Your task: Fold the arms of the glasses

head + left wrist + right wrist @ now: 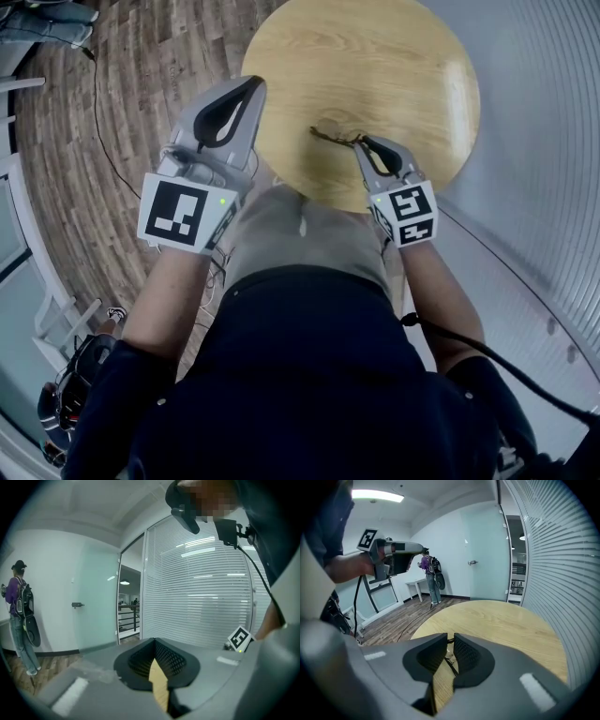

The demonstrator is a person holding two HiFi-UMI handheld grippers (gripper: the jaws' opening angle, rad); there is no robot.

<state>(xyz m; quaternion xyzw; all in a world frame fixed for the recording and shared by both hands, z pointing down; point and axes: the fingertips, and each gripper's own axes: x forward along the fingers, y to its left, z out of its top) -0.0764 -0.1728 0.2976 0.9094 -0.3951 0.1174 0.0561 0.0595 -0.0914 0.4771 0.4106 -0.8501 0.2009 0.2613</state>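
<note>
Thin dark glasses (330, 135) lie at the near edge of the round wooden table (375, 56). My right gripper (362, 142) is shut on them from the near side. In the right gripper view a thin dark arm of the glasses (451, 664) runs between the narrow-set pads of the right gripper (449, 640). My left gripper (253, 84) is held up at the table's left edge, away from the glasses, with its jaws shut on nothing. In its own view the left gripper (154, 644) points at a wall of blinds.
A glass wall with blinds (544, 141) curves round the table's right side. Wooden floor with a black cable (97, 112) lies to the left, beside white furniture (37, 309). A person with a backpack (21, 616) stands far off near a door.
</note>
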